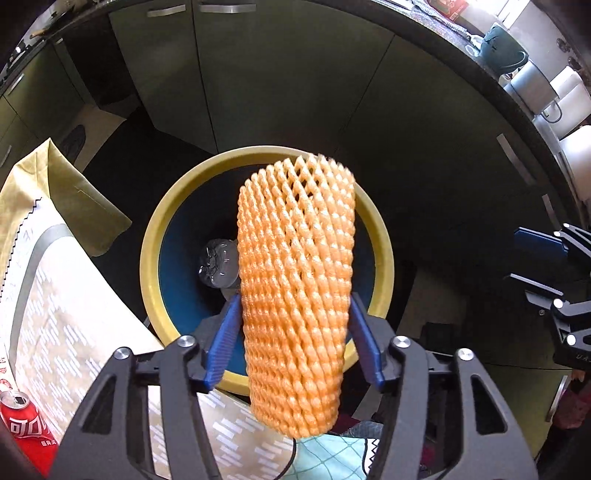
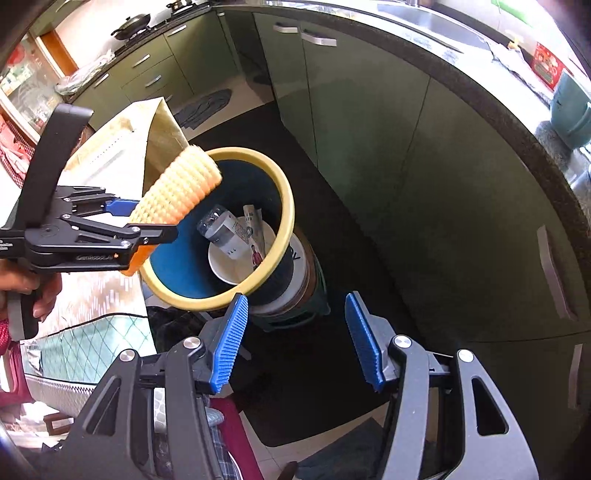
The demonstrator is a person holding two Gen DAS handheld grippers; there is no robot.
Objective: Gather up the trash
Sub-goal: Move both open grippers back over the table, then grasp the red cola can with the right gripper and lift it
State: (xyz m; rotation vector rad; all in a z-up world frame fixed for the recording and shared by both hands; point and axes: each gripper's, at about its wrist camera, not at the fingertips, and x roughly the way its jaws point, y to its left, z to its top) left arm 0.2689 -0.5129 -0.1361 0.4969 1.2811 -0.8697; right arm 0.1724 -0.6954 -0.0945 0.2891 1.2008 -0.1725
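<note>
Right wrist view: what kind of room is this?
Most likely a home kitchen. Green cabinet doors with metal bar handles run under a dark speckled countertop, and a black frying pan sits on a stove at the far left.

Orange foam net sleeve [image 1: 295, 295], upright over yellow-rimmed bin [image 1: 155, 236] with bottle [image 1: 218, 267].

Plastic bottle [image 1: 218, 267] in the bin [image 1: 155, 266] partly hidden behind the foam net [image 1: 295, 288], red can [image 1: 24, 428] cut off at left edge, right gripper [image 1: 561, 295] cropped at right edge, holder's hand [image 2: 40, 295] mostly out of frame.
</note>
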